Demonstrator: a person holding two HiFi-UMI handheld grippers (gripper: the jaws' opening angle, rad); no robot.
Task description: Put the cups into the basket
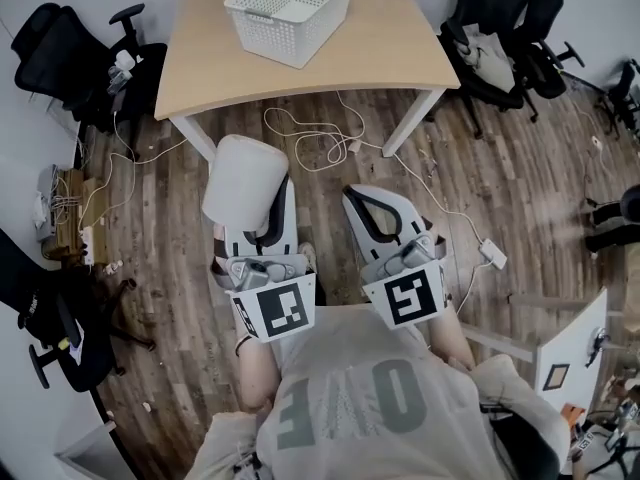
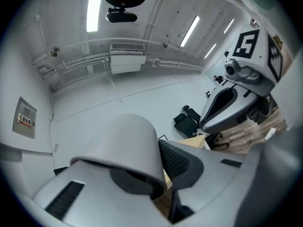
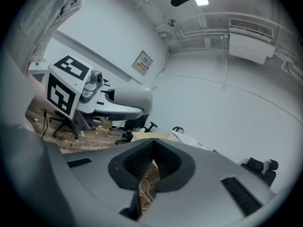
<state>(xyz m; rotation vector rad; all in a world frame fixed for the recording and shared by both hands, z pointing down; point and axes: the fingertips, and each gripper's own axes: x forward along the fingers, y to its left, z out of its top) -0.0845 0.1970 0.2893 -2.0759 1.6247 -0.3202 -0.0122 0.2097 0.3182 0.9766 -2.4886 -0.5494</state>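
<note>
Left claw (image 1: pixel 262 236): gripping grey cup (image 1: pixel 245 178), long axis pointing ahead, over floor. Right claw (image 1: pixel 368 208): pinching nothing, jaws together. Basket (image 1: pixel 290 8): sitting well ahead near table (image 1: pixel 390 63) far edge; likely needing forward carry.

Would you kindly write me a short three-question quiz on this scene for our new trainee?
1. True or false: the white plastic lattice basket stands on the floor.
2. Which gripper holds the pale grey cup? A) the left gripper B) the right gripper C) neither
3. In one word, what is between the right gripper's jaws?

Key
1. False: it stands on the light wooden table.
2. A: its jaws are clamped on the cup.
3. Nothing: the jaw tips meet, with only floor and cable showing behind them.
</note>
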